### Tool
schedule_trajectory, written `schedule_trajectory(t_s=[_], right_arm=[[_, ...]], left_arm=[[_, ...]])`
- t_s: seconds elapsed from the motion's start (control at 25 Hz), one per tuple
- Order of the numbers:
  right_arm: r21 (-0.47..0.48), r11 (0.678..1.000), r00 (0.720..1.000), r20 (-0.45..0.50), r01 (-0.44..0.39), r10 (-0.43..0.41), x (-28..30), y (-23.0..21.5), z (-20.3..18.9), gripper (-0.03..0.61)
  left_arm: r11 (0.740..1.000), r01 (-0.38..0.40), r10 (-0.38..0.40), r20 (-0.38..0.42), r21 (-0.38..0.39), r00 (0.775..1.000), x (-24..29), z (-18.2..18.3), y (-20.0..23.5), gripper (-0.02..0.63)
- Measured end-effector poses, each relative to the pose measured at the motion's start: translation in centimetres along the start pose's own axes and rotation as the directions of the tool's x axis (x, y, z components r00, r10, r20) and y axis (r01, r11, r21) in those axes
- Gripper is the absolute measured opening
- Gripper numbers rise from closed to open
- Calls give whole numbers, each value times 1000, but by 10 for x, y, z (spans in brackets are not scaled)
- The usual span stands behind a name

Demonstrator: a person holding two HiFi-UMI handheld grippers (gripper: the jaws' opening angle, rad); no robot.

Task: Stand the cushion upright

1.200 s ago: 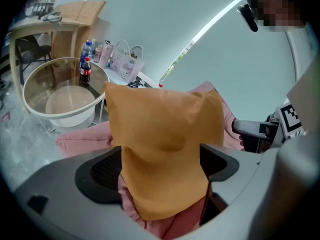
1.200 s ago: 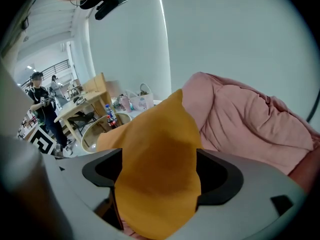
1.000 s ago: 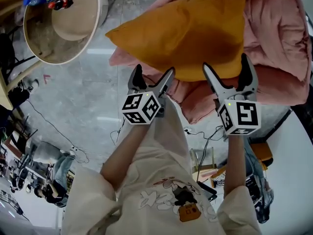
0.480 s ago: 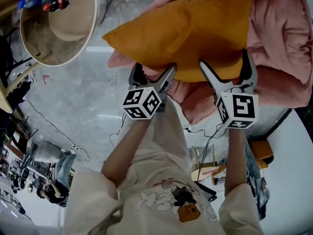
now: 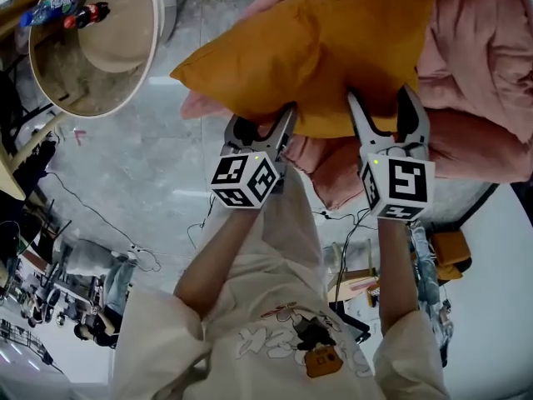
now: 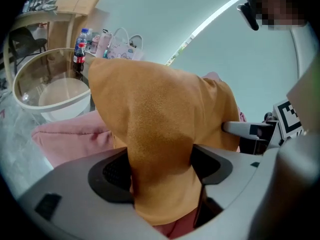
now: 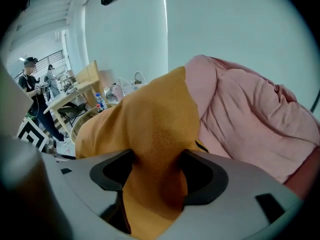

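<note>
Cushion, head view: the orange cushion [image 5: 316, 52] lies on a pink duvet [image 5: 475, 73], its near edge at the tips of both grippers.
Left gripper, head view: the left gripper [image 5: 262, 123] bites the cushion's near edge, duvet just beyond its tips.
Right gripper, head view: the right gripper [image 5: 381, 107] clamps the same edge, beside the left one.
Left gripper view: the jaws, which have just been closing, pinch a fold of cushion [image 6: 160, 119] between the pads [image 6: 112, 171]. The duvet [image 6: 70, 134] shows to the left and the other gripper [image 6: 250, 131] to the right.
Right gripper view: the jaws, also just closing, squeeze orange fabric [image 7: 150, 124] between the pads [image 7: 200, 179]. The duvet [image 7: 245, 114] is heaped to the right, beyond the jaws.
</note>
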State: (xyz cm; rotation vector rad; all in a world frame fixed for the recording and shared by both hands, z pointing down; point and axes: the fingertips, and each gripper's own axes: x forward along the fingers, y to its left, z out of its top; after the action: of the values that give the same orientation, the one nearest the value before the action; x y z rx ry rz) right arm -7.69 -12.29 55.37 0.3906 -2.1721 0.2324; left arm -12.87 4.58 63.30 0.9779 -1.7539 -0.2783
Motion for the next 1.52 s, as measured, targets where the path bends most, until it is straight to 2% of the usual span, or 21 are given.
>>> schedule_trajectory(t_s=[0.12,0.2,0.44,1.2,1.4,1.52], right_arm=[[20,1000,1000,-2,1,0,-3,5,-6,244],[34,999,1000,4,-5,4,-7,6,-7,225],[54,999,1000,12,0,0,-21,10,-8,164],[83,994,988,132,74,-85,-103,42,-3,141],[83,993,979,177,84,-98,-129,52,-1,141],[113,989,972,201,99,-121,-153,56,-3,140]], left_arm=[[1000,4,-4,-10,15,1000,0,-2,-6,313],[1000,6,-6,-12,22,1000,-3,-2,-11,285],[999,10,-9,-16,31,1000,-13,-4,-18,261],[985,92,-97,26,144,995,-89,0,-42,229],[982,117,-123,30,147,992,-109,-1,-49,229],[973,128,-137,32,194,990,-127,4,-60,229]])
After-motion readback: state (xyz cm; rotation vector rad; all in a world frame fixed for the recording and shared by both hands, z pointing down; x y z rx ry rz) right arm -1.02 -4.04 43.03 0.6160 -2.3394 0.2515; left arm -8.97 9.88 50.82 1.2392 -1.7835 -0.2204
